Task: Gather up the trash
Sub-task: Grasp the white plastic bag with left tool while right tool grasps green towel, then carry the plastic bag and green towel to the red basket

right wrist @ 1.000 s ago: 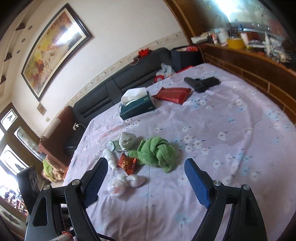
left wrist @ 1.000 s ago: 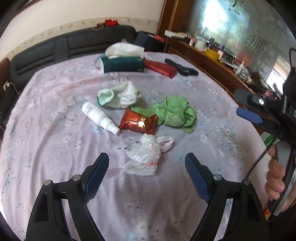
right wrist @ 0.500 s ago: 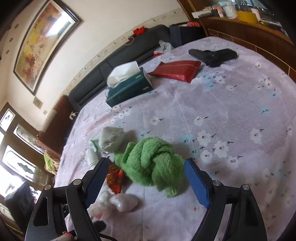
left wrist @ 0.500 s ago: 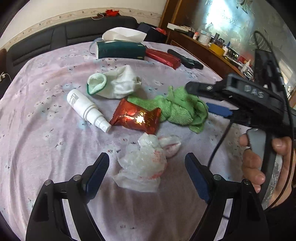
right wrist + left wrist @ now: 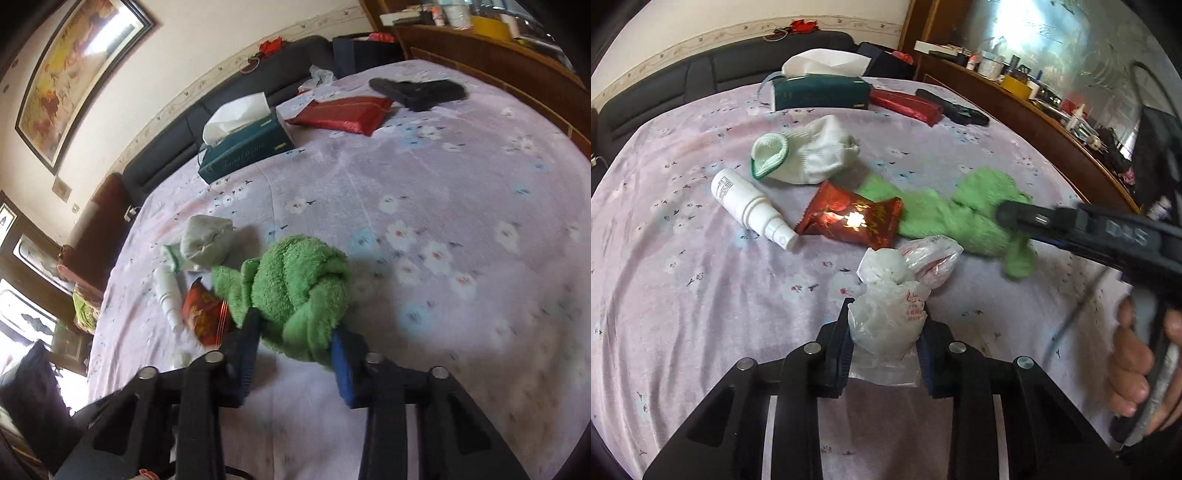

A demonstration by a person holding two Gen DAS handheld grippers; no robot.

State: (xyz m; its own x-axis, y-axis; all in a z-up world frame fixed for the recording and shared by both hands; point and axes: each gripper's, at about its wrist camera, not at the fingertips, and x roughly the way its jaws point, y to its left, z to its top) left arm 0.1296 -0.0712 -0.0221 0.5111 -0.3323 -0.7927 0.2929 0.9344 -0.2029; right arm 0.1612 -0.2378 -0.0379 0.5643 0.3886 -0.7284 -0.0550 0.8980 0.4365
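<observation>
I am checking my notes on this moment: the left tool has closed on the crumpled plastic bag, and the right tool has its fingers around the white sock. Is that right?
One detail is wrong. The right tool has its fingers around the green towel, not the white sock, as the right wrist view shows; its jaws are closing. The left tool has indeed closed on the crumpled plastic bag.

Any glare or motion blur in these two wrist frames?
Left wrist: hot glare spot on the red snack wrapper; green towel and right gripper motion-smeared. Right wrist: right side of the tablecloth soft; glare on the framed painting; strong fisheye bending throughout.
</observation>
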